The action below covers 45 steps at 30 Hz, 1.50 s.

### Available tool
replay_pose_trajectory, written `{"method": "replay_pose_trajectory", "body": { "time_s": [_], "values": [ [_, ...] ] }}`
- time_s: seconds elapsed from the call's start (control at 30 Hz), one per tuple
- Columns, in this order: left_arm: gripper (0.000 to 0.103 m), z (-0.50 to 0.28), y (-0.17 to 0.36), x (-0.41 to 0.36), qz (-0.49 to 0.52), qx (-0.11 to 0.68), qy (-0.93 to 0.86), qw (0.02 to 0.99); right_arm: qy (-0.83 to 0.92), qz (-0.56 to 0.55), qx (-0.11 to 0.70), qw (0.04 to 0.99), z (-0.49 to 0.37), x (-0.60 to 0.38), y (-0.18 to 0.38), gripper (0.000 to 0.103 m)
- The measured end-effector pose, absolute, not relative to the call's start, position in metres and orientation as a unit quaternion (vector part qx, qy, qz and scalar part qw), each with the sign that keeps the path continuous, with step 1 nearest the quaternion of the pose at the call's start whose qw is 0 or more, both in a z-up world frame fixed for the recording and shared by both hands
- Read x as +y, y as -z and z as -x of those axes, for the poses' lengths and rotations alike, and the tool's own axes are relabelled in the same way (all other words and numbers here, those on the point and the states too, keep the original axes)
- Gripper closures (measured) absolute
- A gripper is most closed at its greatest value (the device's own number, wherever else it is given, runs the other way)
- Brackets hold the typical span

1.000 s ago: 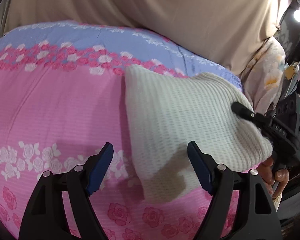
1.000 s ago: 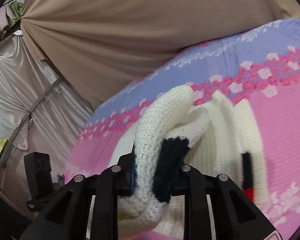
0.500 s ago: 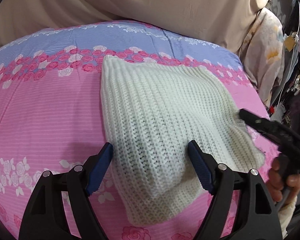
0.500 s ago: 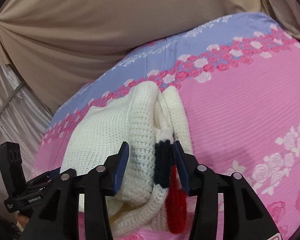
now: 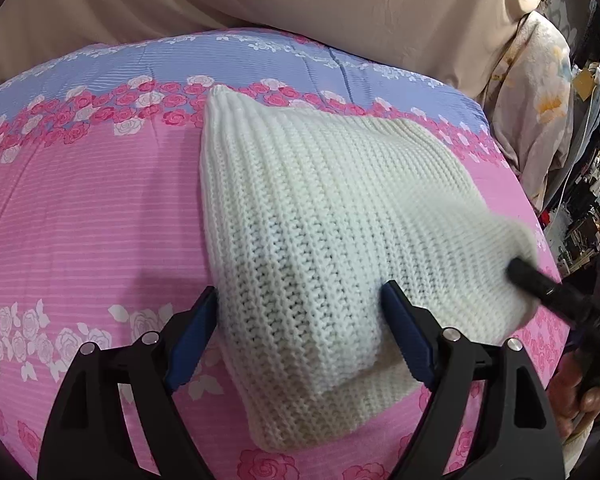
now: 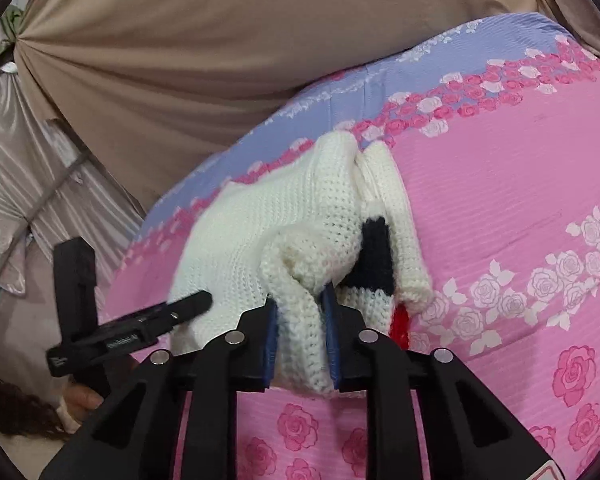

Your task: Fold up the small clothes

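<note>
Item: cream knit sweater (image 5: 340,216), lying folded on the bed (image 5: 84,216), which is covered in a pink and blue rose-print sheet.

Left gripper (image 5: 300,336): jaws spread wide, straddling the near corner of the sweater; the blue pads stand at either side of the knit and grip nothing.

Right gripper (image 6: 300,336): jaws pinching a thick roll of cream knit at the sweater's edge; a navy band (image 6: 374,256) and a red patch (image 6: 400,322) of the garment show just beside the pinch.

Step in hand (judgement): a fold is being laid or squared, the right side carrying the edge while the left stands ready to pin or smooth.

Method advice: keep the pinched roll low over the pile, draw it across so edges meet, and let go only when the layer lies flat. The left gripper would do best pressing down on the near corner so the lower layers do not drag.

Risk (judgement): bulky knit tends to spring open; a high release may leave a lumpy edge, and the stripe trim could stick out.

Writing: small white lettering on the left gripper's body in the right wrist view, too blurred to read. No brand or label legible on the sweater or sheet.

Surroundings: tan curtain (image 6: 220,40) behind the bed.
</note>
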<state>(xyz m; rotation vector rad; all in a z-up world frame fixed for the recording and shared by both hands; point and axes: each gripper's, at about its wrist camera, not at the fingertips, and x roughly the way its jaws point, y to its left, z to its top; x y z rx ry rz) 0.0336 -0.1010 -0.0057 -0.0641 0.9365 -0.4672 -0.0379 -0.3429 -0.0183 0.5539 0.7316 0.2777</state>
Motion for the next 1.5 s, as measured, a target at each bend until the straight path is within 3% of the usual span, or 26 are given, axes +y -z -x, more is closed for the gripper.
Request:
{"method": "replay_pose_trajectory", "body": {
  "time_s": [0.13,0.27,0.37,0.43,0.63,0.8,0.87,0.9,1.0,1.13,1.27,1.33,1.5],
  "values": [
    [0.020,-0.033,0.012,-0.105,0.030,0.453,0.225,0.862,-0.097,-0.238,0.425,0.868,0.028,-0.341,0.058,0.092],
    [0.017,-0.035,0.020,-0.106,0.045,0.470,0.233,0.850,-0.115,-0.279,0.416,0.858,0.033,-0.348,0.063,0.092],
    [0.017,-0.035,0.018,-0.107,0.040,0.467,0.231,0.853,-0.104,-0.269,0.400,0.870,0.035,-0.351,0.040,0.072],
    [0.017,-0.034,0.017,-0.108,0.038,0.465,0.229,0.854,-0.090,-0.237,0.370,0.894,0.033,-0.350,0.018,0.046],
    [0.015,-0.033,0.017,-0.111,0.032,0.463,0.222,0.857,-0.076,-0.200,0.346,0.913,-0.019,-0.348,-0.001,0.035],
    [0.015,-0.030,0.016,-0.111,0.031,0.462,0.216,0.860,-0.060,-0.191,0.422,0.884,-0.077,-0.338,0.033,0.036],
    [0.015,-0.029,0.016,-0.112,0.032,0.462,0.212,0.861,-0.082,-0.198,0.421,0.881,-0.088,-0.336,0.036,0.055],
    [0.015,-0.030,0.016,-0.111,0.032,0.462,0.211,0.861,-0.089,-0.203,0.416,0.882,-0.089,-0.335,0.031,0.079],
    [0.015,-0.029,0.014,-0.111,0.031,0.458,0.207,0.864,-0.116,-0.212,0.355,0.903,-0.079,-0.340,-0.003,0.088],
    [0.014,-0.029,0.014,-0.116,0.024,0.456,0.210,0.865,-0.118,-0.208,0.318,0.917,-0.068,-0.347,-0.017,0.089],
    [0.014,-0.033,0.021,-0.118,0.030,0.464,0.216,0.858,-0.076,-0.238,0.414,0.875,-0.094,-0.363,0.059,0.084],
    [0.014,-0.034,0.021,-0.120,0.026,0.464,0.215,0.859,-0.088,-0.274,0.400,0.870,-0.083,-0.371,0.056,0.080],
    [0.012,-0.035,0.021,-0.119,0.027,0.464,0.213,0.859,-0.079,-0.227,0.367,0.899,-0.034,-0.360,0.020,0.067]
  ]
}}
